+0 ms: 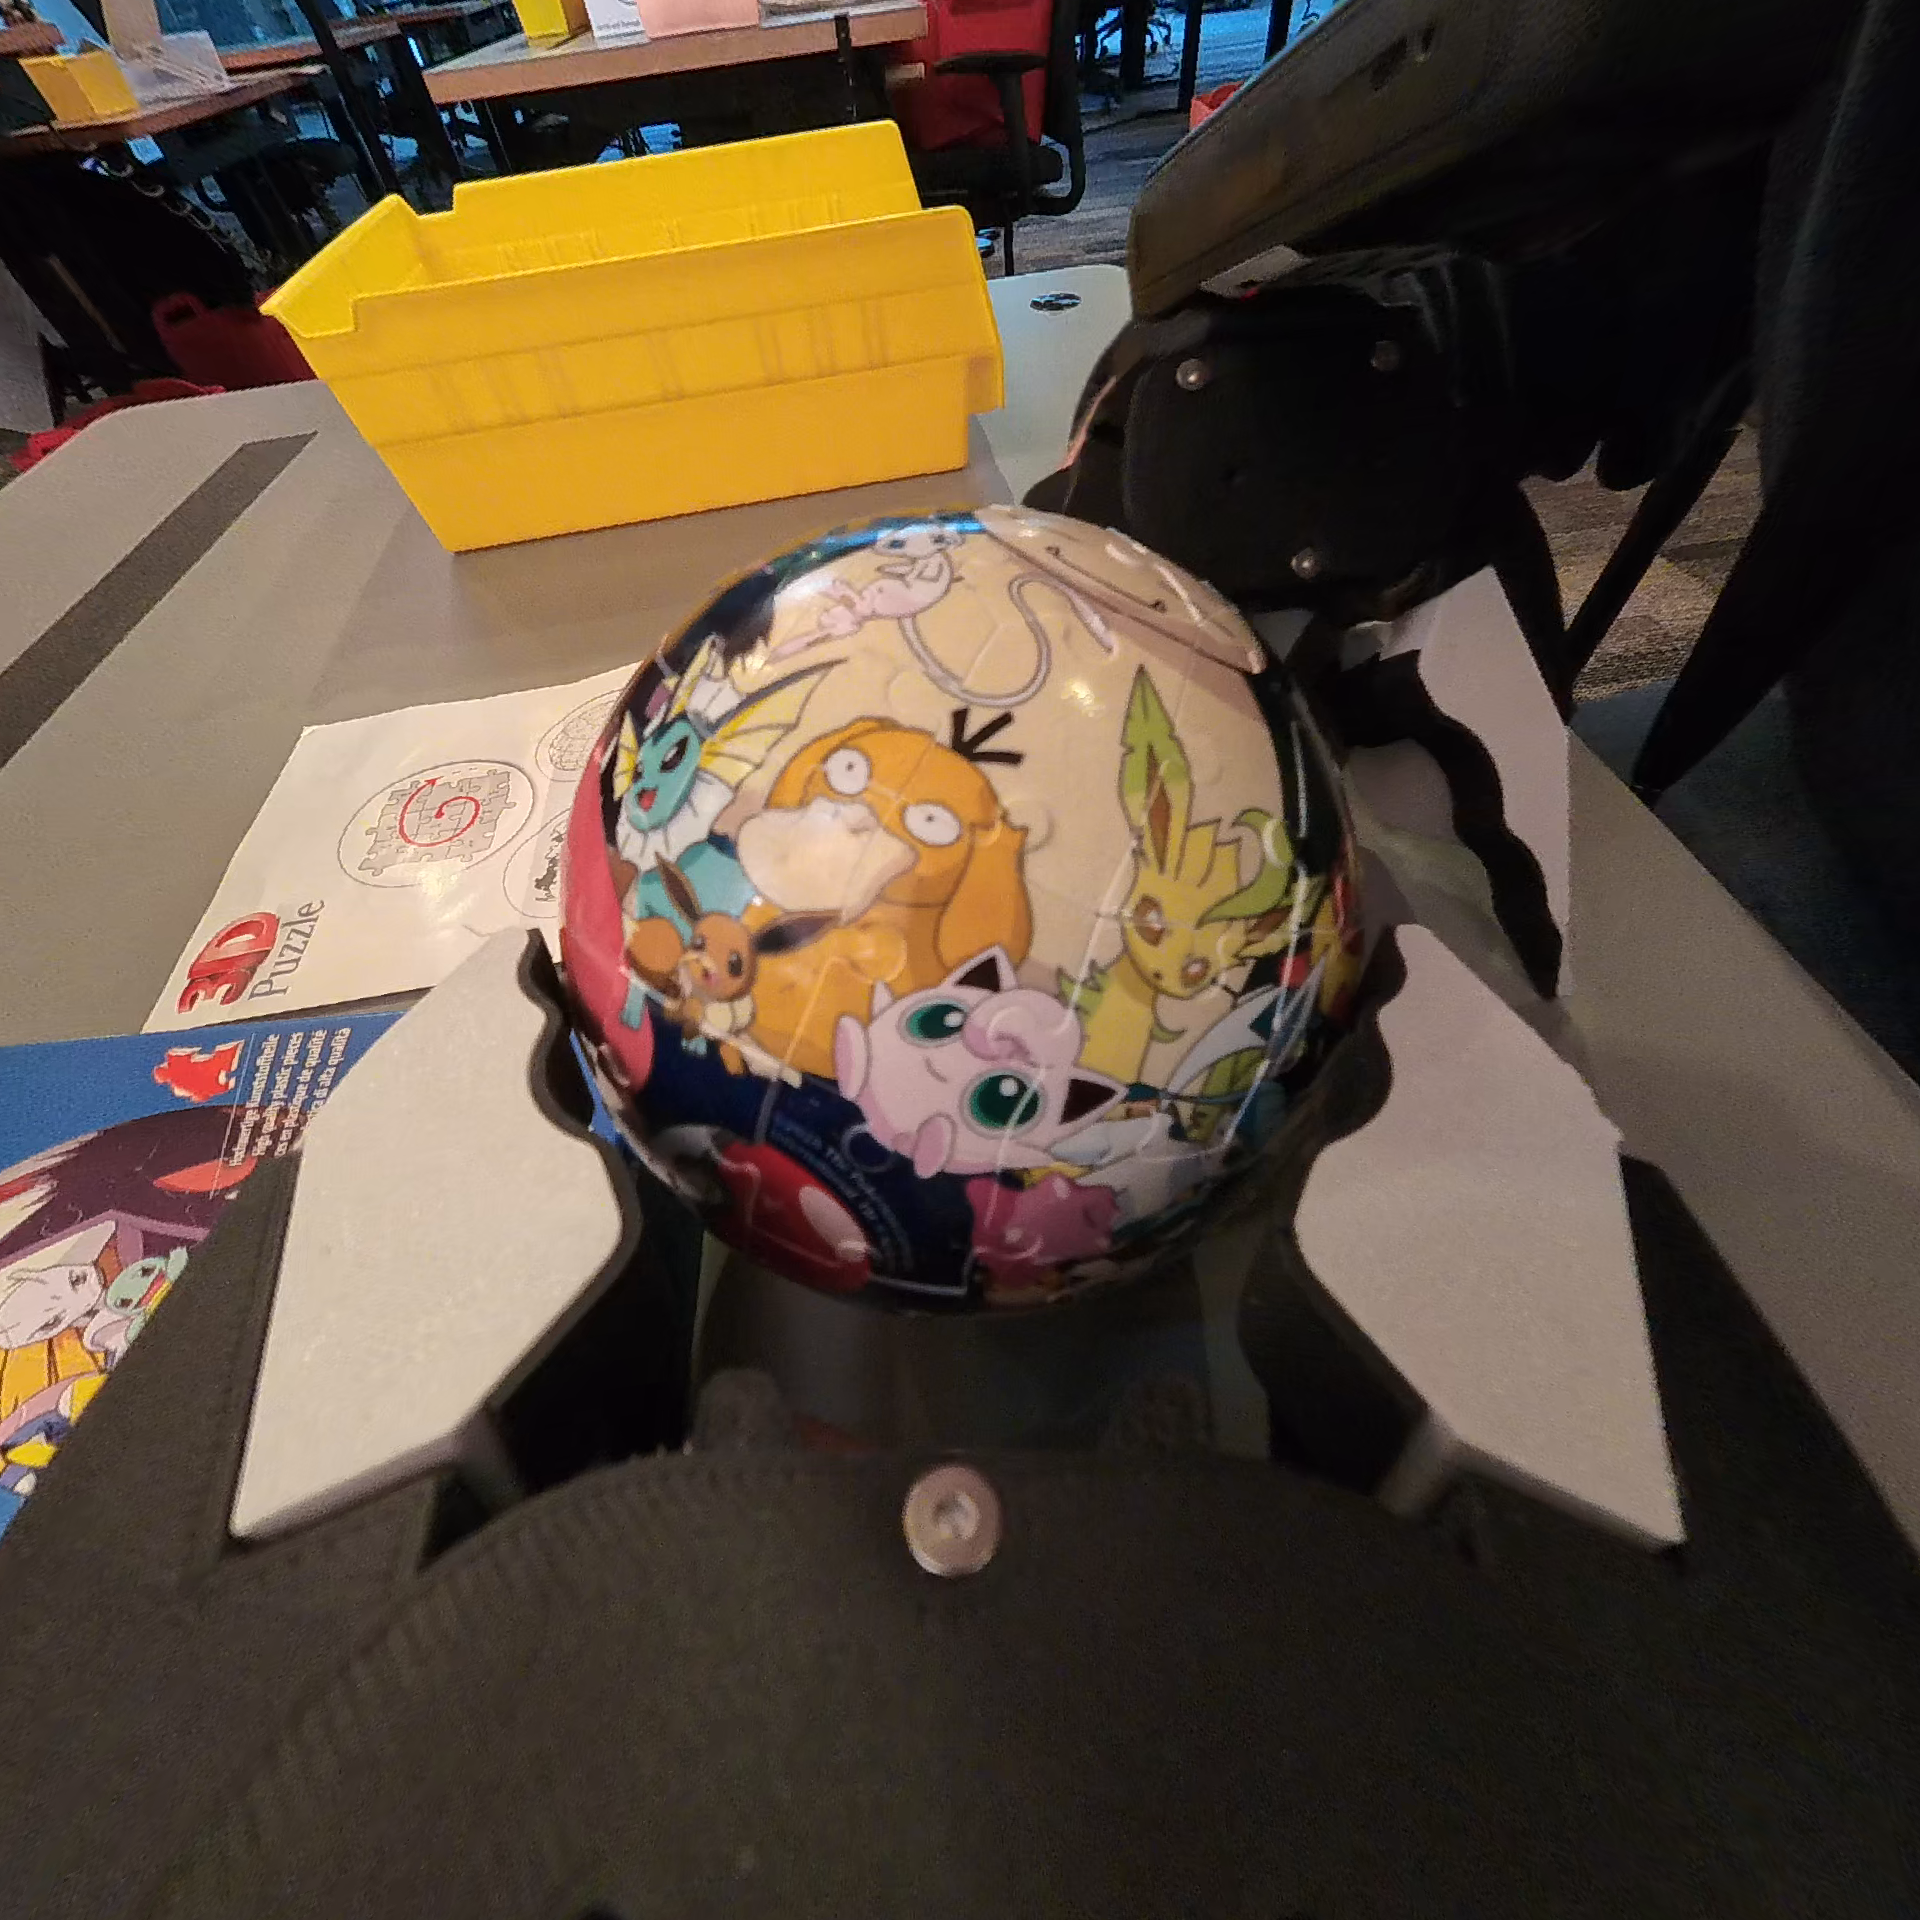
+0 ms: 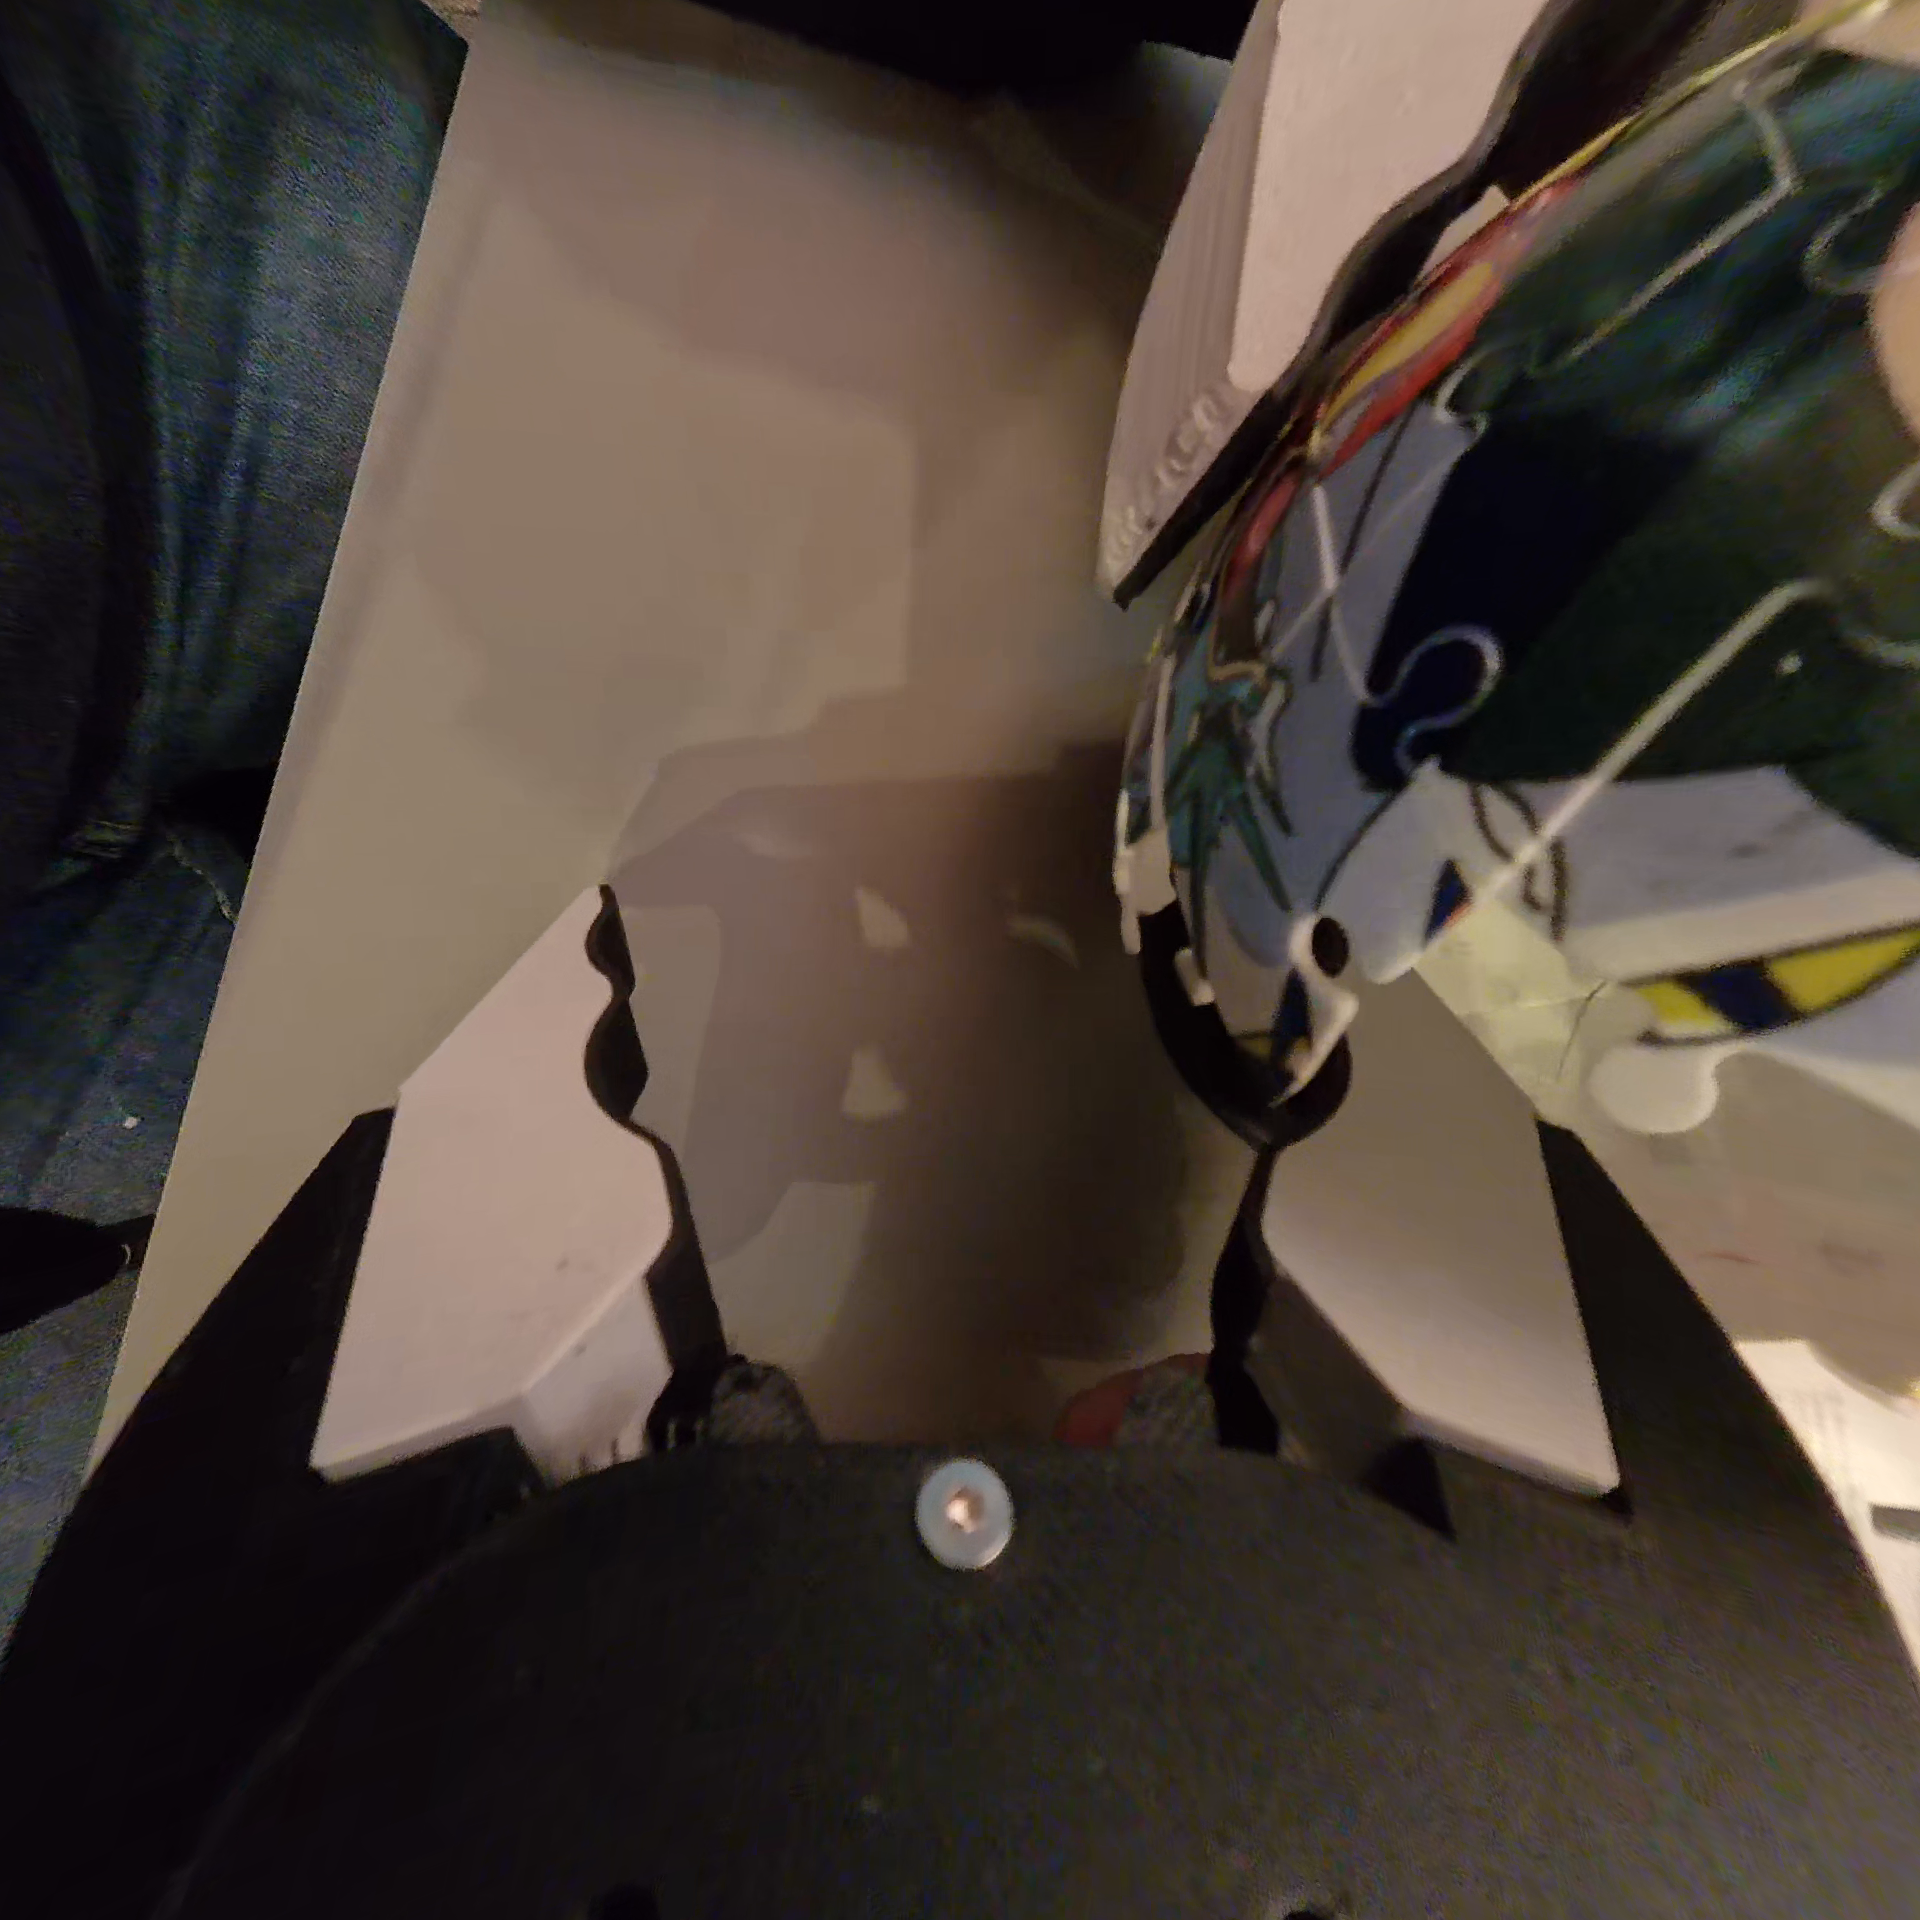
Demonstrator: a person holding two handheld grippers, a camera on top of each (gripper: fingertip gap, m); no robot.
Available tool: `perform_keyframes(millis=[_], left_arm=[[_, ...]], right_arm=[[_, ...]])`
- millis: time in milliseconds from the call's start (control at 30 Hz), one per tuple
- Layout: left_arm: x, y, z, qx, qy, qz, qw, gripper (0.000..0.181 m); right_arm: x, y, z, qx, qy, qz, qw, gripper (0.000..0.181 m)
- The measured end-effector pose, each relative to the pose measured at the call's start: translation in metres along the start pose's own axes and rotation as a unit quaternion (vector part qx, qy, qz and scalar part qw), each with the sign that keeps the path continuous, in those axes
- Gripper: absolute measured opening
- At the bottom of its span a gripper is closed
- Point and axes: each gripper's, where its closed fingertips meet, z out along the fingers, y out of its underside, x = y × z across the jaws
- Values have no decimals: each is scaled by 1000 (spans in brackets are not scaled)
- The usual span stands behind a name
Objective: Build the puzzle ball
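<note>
Grey table (image 1: 156,582) carries a yellow bin (image 1: 665,343) at the far side and printed sheets (image 1: 416,831) at the near left. Puzzle ball (image 1: 961,904), near complete, sits between the 2 fingers (image 1: 436,1226) of the left gripper (image 1: 961,997), which pinch it on both flanks just above the table. Right gripper (image 2: 935,997) stands with fingers spread, clasping nothing, its right finger (image 2: 1288,1091) touching the ball's lower edge, where 1 loose-looking piece (image 2: 1340,925) juts out.

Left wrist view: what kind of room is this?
Probably a shared workshop or lab: rows of long worktables, an office chair, and yellow parts bins on a grey table.
</note>
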Motion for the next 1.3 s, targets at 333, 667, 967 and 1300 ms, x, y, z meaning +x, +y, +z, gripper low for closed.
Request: perform_keyframes(millis=[333,667,967,1300], left_arm=[[1,1,1,-3,2,0,1000,138],[1,1,1,-4,3,0,1000,138],[1,1,2,-4,3,-1,1000,138],[0,1,2,-4,1,-3,1000,138]], right_arm=[[1,5,-8,6,-7,-2,1000,115],[4,4,-8,5,2,-5,1000,114],[2,1,-1,-4,1,-6,1000,125],[6,3,1,-8,3,13,1000,126]])
